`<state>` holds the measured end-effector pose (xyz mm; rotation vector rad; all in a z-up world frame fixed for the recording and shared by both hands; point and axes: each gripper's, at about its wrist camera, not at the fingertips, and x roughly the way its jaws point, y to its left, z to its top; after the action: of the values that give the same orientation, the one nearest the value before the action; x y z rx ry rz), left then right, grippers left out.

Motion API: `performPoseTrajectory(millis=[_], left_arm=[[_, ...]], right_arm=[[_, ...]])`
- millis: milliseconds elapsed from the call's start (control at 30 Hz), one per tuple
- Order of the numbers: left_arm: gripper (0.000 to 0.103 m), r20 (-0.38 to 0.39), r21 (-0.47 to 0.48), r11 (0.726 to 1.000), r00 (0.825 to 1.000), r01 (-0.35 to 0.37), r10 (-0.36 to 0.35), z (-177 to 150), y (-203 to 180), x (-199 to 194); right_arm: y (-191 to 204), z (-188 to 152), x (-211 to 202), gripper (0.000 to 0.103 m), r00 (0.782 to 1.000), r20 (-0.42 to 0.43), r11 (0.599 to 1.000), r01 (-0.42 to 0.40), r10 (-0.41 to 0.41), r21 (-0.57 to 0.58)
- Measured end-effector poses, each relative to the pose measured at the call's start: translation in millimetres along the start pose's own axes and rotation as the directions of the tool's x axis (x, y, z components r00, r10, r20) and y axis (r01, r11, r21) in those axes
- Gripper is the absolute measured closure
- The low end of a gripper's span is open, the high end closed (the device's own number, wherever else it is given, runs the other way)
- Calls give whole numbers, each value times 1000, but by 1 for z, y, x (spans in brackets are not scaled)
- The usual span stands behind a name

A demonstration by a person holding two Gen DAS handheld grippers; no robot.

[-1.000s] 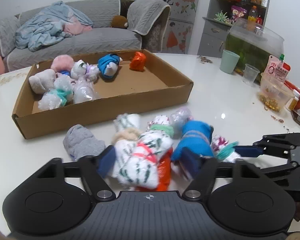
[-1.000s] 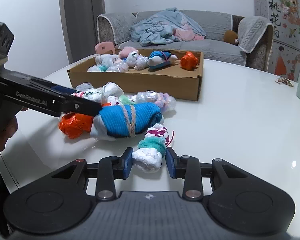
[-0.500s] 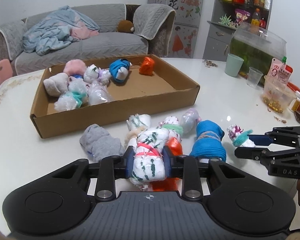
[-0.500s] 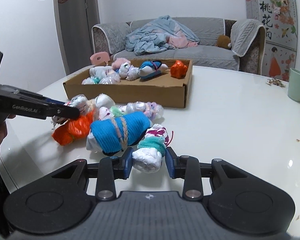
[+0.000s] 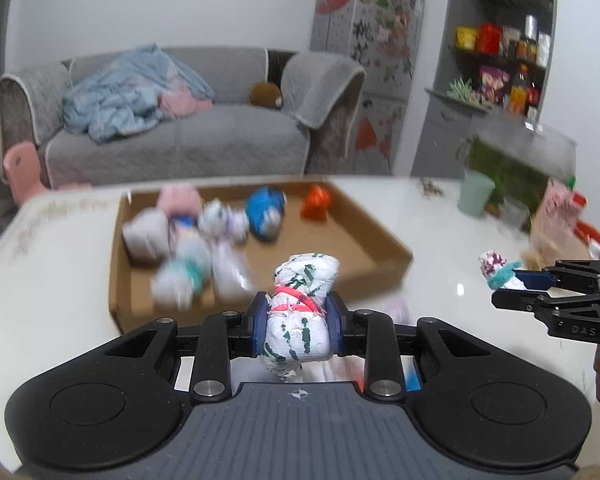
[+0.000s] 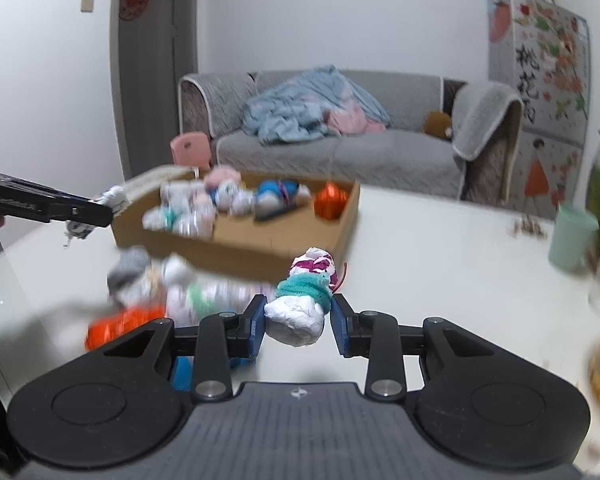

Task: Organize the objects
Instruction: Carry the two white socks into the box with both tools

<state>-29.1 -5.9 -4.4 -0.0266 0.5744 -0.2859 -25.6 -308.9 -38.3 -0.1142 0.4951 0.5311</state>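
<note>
Left wrist view: the left gripper (image 5: 296, 316) is clamped on a white sock bundle with green marks (image 5: 300, 304), tied with a pink band and held clear above the white counter (image 5: 60, 320). Just beyond the gripper sits a shallow cardboard box (image 5: 380, 260), open at the top. Inside it, toward the far left of the gripper, lie several blurred pale bundles, a pink bundle (image 5: 178, 198), a blue bundle (image 5: 266, 212) and an orange bundle (image 5: 316, 208); the box's near right part is bare cardboard. To the right, the right gripper (image 5: 512, 280) holds a small white bundle with a teal band (image 5: 498, 270) above the counter. Farther right stand a pale green cup (image 5: 476, 198) and a green-filled tank (image 5: 516, 160), both blurred.

Right wrist view: the right gripper (image 6: 298, 320) is closed on the small white bundle with a teal band (image 6: 304, 300), which has a magenta-patterned tip and hangs above the counter (image 6: 440, 260). Ahead and slightly left lies the cardboard box (image 6: 340, 232), holding the pale bundles at its left end, the blue bundle (image 6: 276, 194) in the middle and the orange bundle (image 6: 330, 202) at its right end. Between the gripper and the box, to the left, a loose pile (image 6: 172, 284) of grey, white and orange bundles lies on the counter. At far left, the left gripper (image 6: 100, 212) carries the white sock bundle with green marks (image 6: 108, 208).
</note>
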Motion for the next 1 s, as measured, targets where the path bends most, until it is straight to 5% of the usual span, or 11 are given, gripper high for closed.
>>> performPoseTrajectory(millis=[367, 667, 1000], left_arm=[[67, -6, -3, 1000, 1000, -16, 16, 87, 5, 73], [67, -204, -74, 997, 979, -39, 23, 48, 15, 168], [67, -245, -39, 986, 959, -159, 145, 45, 44, 194]], right_arm=[[-12, 93, 59, 72, 996, 40, 991, -81, 86, -111], [-8, 93, 161, 72, 980, -137, 977, -162, 144, -136], [12, 90, 221, 72, 942, -282, 963, -230, 183, -141]])
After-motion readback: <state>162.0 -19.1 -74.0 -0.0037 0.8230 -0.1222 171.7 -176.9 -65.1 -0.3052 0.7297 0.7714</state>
